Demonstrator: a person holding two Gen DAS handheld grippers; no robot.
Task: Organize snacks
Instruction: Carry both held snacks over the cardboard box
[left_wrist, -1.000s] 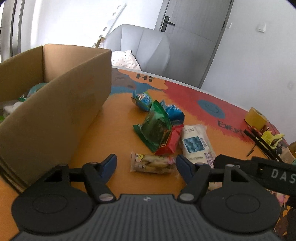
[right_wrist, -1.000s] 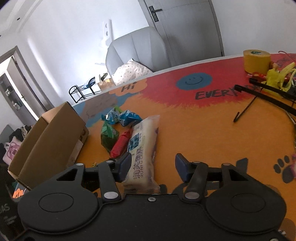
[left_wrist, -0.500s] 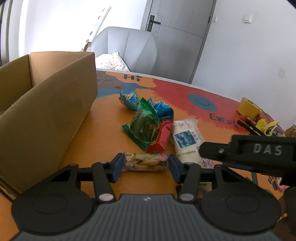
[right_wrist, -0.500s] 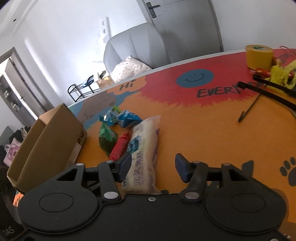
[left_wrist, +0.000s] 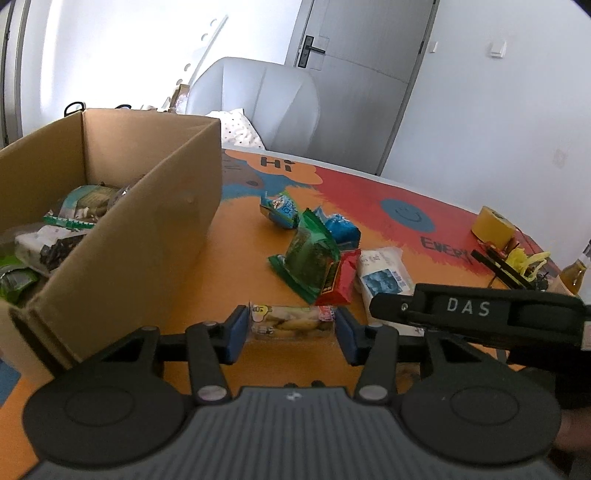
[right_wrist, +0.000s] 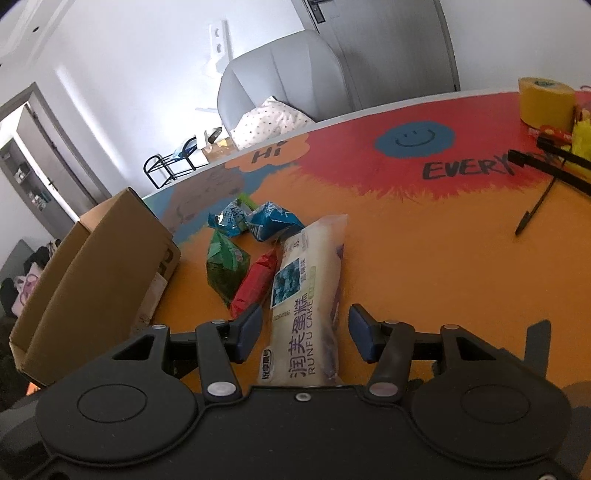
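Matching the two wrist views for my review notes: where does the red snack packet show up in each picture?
Left wrist: red snack packet right of centre, just beyond the left gripper.
Right wrist: red snack packet left of centre, beside the white cake packet.
Shared landmark: green snack bag right against it.

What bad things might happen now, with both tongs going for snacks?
1. The left tongs pinch the clear snack pack only by its ends, so it might buckle or slip on the way to the cardboard box.
2. The right tongs are open around the long cake bag. The red packet lies right beside the bag, so closing might nudge or catch it.
3. The two tongs are close together and might bump.
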